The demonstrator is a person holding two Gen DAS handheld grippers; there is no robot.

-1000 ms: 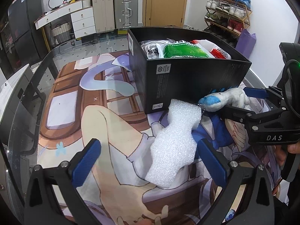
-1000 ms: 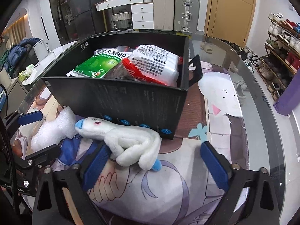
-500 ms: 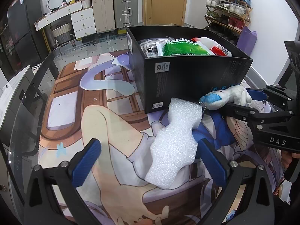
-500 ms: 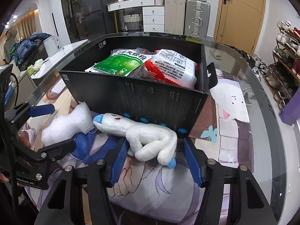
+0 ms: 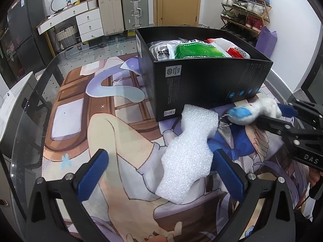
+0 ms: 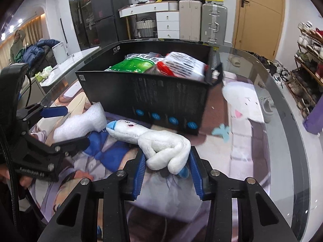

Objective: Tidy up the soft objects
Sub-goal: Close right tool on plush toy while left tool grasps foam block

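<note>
Glass table with the printed anime mat: right gripper (image 6: 167, 169) has just been closing, and its blue pads now pinch the white plush toy with the blue snout (image 6: 153, 141), which sits just beside the black cardboard box (image 6: 161, 100), so boxing it looks next. Left gripper (image 5: 161, 171) gapes wide around the white foam piece (image 5: 189, 151), gripping nothing.

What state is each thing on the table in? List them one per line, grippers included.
right gripper: jaws just closed, pads pressing the plush toy.
plush toy: gripped at its rear, head toward the foam.
left gripper: open around the foam, not pressing it.
foam piece: lying on the mat, top end against the box.
black box: open-topped, upright, holding packets.
packets: inside the box.
</note>
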